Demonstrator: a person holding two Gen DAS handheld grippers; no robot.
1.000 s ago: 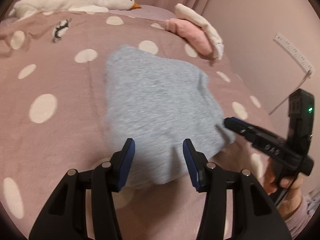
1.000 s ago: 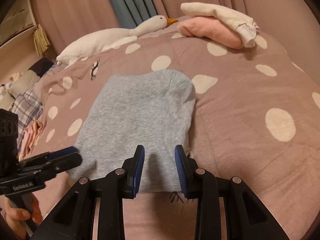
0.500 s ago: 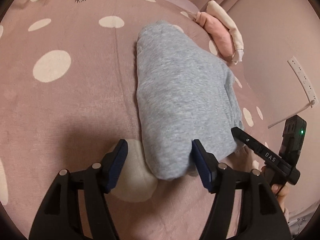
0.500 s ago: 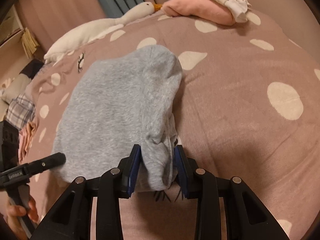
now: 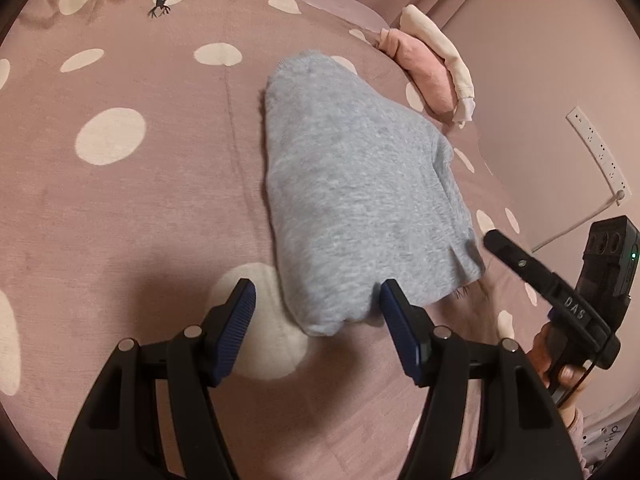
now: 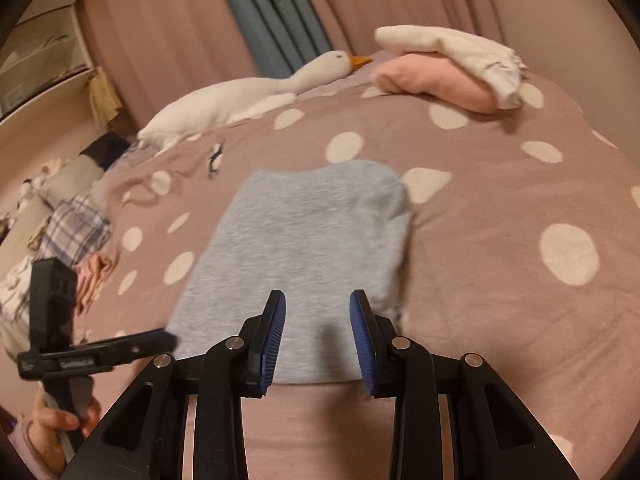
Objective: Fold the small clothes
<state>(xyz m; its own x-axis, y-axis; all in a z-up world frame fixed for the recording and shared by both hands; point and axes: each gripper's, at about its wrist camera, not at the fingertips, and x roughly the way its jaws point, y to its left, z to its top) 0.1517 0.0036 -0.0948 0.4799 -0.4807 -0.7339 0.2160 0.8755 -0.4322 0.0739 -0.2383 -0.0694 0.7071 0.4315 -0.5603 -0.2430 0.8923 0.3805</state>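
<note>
A folded grey garment [image 5: 360, 200] lies flat on the pink dotted bedspread [image 5: 120, 220]. My left gripper [image 5: 318, 316] is open and low at the garment's near corner. That corner sits between the pads; the left pad stands apart from it and the right pad [image 5: 394, 316] is against its edge. My right gripper [image 6: 318, 332] hovers over the near edge of the grey garment [image 6: 304, 248], its jaws narrowly open and nothing pinched. The right gripper [image 5: 496, 240] also shows beside the garment's right edge, held by a hand. The left gripper [image 6: 160, 340] appears at the garment's left corner.
A folded pink and white stack [image 6: 448, 72] rests at the far right of the bed. A white goose plush [image 6: 248, 92] lies along the back. Loose unfolded clothes [image 6: 76, 228] are heaped at the left. A power strip [image 5: 596, 148] hangs on the wall.
My left gripper opened wider and sank to the garment's near corner. My right gripper dipped around the garment's edge half a second ago and has since lifted back off it.
</note>
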